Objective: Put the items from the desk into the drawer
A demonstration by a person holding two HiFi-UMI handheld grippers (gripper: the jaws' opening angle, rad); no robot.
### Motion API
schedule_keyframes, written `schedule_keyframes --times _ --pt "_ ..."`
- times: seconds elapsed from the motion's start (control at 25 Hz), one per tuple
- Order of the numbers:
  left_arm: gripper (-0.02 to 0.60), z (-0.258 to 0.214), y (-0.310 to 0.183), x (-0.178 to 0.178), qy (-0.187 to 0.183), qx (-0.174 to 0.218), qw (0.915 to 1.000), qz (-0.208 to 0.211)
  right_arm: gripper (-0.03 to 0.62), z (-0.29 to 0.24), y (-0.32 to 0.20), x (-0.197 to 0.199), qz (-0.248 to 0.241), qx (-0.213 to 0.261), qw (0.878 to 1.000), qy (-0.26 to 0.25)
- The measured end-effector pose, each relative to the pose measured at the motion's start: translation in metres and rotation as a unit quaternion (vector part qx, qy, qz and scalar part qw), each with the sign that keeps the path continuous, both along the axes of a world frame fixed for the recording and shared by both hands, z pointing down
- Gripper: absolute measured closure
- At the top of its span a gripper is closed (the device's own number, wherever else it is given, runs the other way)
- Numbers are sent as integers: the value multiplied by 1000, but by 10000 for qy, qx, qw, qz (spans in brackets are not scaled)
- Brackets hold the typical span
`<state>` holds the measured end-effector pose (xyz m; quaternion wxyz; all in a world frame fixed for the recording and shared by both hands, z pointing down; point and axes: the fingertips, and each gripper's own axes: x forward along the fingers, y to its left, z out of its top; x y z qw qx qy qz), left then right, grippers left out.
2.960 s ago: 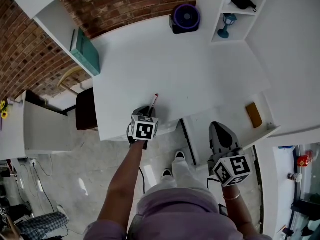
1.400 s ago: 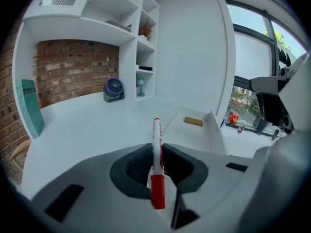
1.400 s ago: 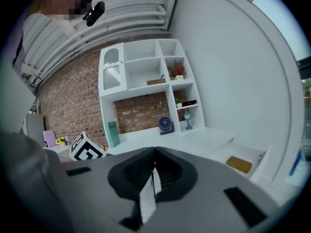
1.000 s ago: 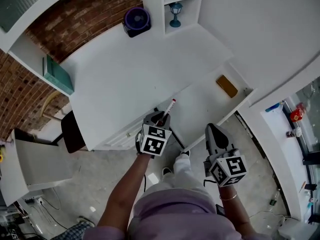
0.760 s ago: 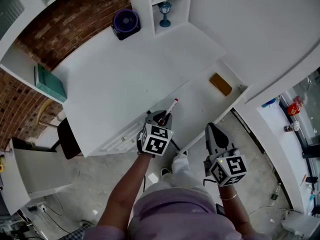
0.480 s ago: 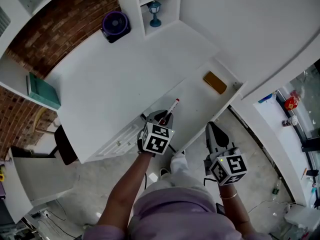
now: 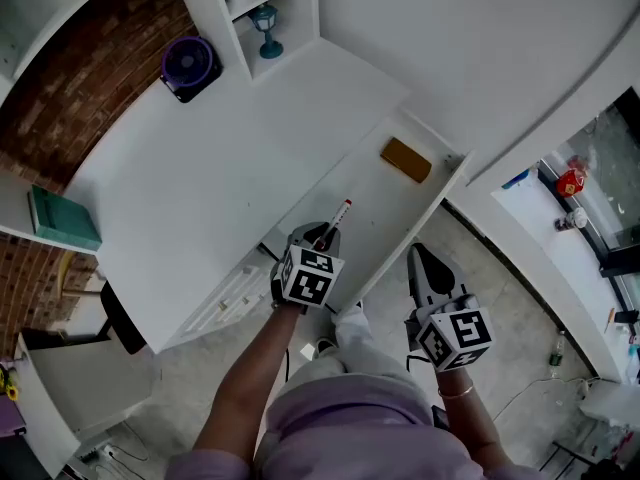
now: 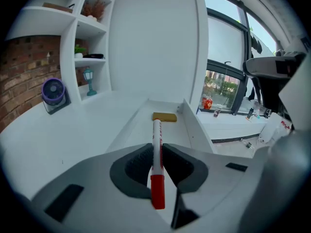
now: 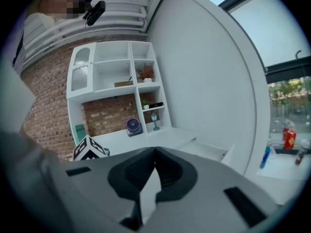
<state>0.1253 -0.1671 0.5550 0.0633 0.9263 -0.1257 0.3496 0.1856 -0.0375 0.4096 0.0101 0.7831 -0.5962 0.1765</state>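
My left gripper (image 7: 325, 233) (image 8: 156, 165) is shut on a white marker with a red cap (image 7: 339, 218) (image 8: 156, 149). It holds the marker over the near end of the open white drawer (image 7: 395, 208) (image 8: 138, 126). The marker points along the drawer. A tan block (image 7: 405, 160) (image 8: 164, 117) lies at the drawer's far end. My right gripper (image 7: 425, 268) (image 9: 154, 155) hangs shut and empty in front of the drawer, above the floor. The white desk top (image 7: 210, 158) (image 8: 58, 135) is to the left of the drawer.
A purple fan (image 7: 187, 65) (image 8: 52, 92) stands at the back of the desk. A blue lantern (image 7: 264, 20) (image 8: 89, 77) sits in the shelf unit beside it. A teal book (image 7: 62, 220) rests on a shelf at the left. A white wall borders the drawer's right side.
My left gripper has carried the marker from the desk's front edge over to the open drawer. The view has swung, so the desk now appears further left. My right gripper has stayed shut.
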Motion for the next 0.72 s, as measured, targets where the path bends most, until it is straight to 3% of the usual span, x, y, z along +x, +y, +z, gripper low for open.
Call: schedule_keyframes --times 0.72 --pt "517 45 0 77 -418 -166 9978 490 589 19 15 65 590 -198 9979 -154"
